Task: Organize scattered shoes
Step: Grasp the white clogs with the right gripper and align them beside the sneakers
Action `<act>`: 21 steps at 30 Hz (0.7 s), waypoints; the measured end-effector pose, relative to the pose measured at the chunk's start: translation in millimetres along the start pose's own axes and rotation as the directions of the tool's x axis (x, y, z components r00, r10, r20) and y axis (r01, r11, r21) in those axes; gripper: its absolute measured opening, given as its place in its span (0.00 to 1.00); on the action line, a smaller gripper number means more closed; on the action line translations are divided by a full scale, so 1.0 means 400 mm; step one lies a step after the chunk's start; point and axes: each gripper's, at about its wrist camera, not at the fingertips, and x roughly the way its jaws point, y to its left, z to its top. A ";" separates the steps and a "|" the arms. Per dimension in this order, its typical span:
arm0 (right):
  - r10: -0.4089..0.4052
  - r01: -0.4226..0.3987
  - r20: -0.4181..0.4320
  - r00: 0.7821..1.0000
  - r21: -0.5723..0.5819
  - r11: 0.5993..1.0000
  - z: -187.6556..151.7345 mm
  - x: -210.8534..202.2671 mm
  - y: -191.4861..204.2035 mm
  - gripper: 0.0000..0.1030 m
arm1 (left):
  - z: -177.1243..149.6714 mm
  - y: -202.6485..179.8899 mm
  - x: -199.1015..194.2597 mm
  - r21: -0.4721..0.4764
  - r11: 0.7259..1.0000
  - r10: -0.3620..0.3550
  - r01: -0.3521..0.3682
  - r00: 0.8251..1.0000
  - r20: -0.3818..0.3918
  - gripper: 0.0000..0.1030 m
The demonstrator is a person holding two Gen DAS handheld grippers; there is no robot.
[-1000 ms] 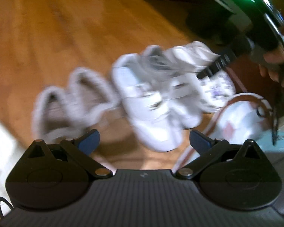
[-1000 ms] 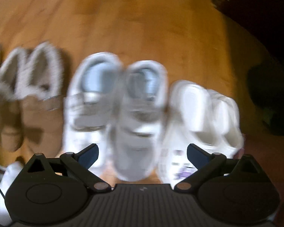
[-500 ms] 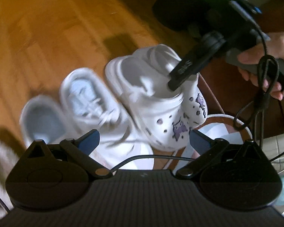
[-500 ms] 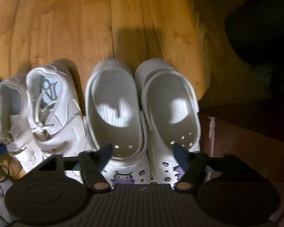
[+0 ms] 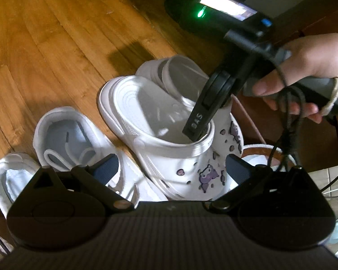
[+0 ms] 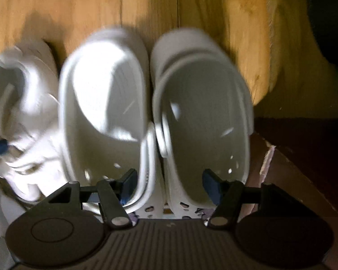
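Reaching into the nearer white clog (image 5: pixel 160 121) at frame centre, our right claw (image 6: pixel 169 185) is half-open astride both clogs' (image 6: pixel 198 117) inner walls; our left claw (image 5: pixel 172 168) gapes wide, empty.

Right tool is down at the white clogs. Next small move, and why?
Probably close the right tool. One finger sits inside each opening, in the left-hand clog and the right-hand clog, so the open jaws straddle their adjacent inner walls. Closing should pinch the pair together for a single lift. The left tool is open and holds nothing.
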 end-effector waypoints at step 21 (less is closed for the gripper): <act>-0.052 0.053 -0.073 0.996 0.010 0.999 -0.067 0.055 0.058 0.28 | -0.069 0.076 -0.124 -0.124 0.992 -0.005 0.015 0.997 0.076 1.00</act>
